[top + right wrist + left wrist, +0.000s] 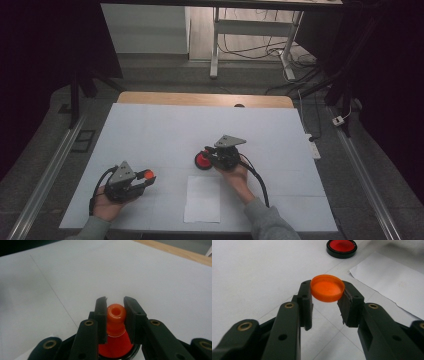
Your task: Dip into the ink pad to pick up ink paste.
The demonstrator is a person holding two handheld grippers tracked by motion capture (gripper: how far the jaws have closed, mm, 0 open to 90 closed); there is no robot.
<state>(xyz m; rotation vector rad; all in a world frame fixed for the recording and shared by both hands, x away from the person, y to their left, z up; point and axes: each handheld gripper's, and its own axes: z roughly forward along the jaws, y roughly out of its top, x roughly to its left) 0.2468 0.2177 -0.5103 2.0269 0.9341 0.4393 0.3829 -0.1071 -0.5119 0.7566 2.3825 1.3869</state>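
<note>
My left gripper [146,178] rests at the table's near left, shut on the sides of a shallow orange cap [149,174]. The left gripper view shows the cap [327,287] level between the pads, just above the table. My right gripper [206,157] is near the table's middle, shut on a red piece with a black rim [202,161]. In the right gripper view the jaws clamp its orange spout [116,315], hole towards the camera, and the red body widens below. The left gripper view shows the red, black-rimmed piece [341,247] farther off.
A white paper sheet [202,199] lies near the front edge between my hands, also visible in the left gripper view [392,285]. The white table cover [150,130] ends at a wooden strip [200,98] at the back. Desk legs and cables [280,50] stand beyond.
</note>
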